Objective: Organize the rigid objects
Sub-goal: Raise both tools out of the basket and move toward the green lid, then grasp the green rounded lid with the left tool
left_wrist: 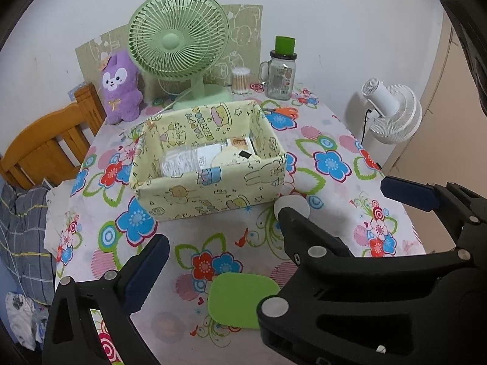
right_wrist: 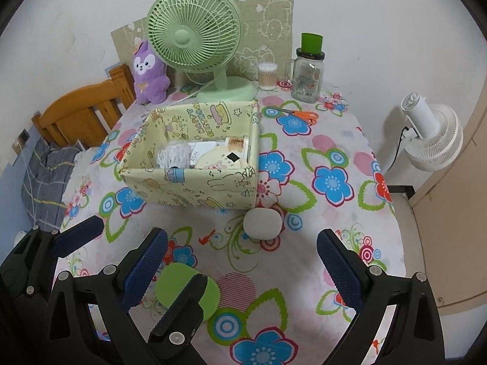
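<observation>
A yellow cartoon-print fabric box [left_wrist: 210,196] [right_wrist: 188,190] stands mid-table with a white bundle, a round tin and small packets inside. In front of it lie a flat green rounded pad [left_wrist: 240,298] [right_wrist: 188,286] and a white rounded object [right_wrist: 261,222] [left_wrist: 293,202]. My left gripper [left_wrist: 243,240] hangs open above the green pad; its right finger is hidden behind the other gripper. My right gripper [right_wrist: 242,232] [left_wrist: 334,196] is open too, just short of the white object. The two grippers overlap side by side, and nothing is held.
At the back stand a green desk fan [left_wrist: 178,38], a purple plush [left_wrist: 120,88], a cotton-swab tub [right_wrist: 268,76] and a glass jar with a green cup on top [right_wrist: 307,73]. Orange scissors [right_wrist: 301,116] lie behind the box. A wooden chair [left_wrist: 45,149] is left; a white fan [right_wrist: 432,133] is right.
</observation>
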Action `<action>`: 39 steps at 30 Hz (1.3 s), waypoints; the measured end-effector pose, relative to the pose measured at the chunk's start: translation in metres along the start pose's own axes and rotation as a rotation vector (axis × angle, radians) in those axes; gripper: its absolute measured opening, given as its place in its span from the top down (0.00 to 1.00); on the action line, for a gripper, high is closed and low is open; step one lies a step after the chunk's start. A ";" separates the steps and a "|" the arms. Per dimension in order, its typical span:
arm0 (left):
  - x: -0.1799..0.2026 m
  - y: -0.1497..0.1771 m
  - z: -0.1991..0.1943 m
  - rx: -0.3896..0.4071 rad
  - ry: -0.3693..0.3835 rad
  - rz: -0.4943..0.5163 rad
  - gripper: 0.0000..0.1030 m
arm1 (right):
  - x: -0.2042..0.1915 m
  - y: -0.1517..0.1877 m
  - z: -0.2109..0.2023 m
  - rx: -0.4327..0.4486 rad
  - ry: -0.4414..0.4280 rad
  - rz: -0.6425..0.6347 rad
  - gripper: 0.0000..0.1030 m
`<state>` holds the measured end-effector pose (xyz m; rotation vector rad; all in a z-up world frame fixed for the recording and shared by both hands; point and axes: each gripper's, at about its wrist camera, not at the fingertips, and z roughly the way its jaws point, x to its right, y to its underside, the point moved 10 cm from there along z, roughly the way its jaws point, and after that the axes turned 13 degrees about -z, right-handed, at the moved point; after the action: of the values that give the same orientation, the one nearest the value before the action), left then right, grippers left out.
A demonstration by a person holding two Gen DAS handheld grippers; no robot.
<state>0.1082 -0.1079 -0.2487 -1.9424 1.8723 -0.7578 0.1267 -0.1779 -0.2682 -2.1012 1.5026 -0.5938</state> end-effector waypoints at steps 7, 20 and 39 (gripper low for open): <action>-0.004 0.015 0.016 -0.022 0.000 -0.016 0.00 | -0.001 0.014 0.017 -0.019 0.001 -0.010 0.03; -0.009 0.040 0.055 -0.068 0.008 -0.072 0.00 | 0.009 0.038 0.057 -0.037 0.022 -0.011 0.03; -0.009 0.081 0.083 -0.087 0.023 -0.015 0.00 | 0.005 0.086 0.089 -0.076 0.012 0.013 0.03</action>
<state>0.0912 -0.1155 -0.3639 -2.0107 1.9367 -0.7166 0.1180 -0.1940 -0.3905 -2.1461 1.5675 -0.5533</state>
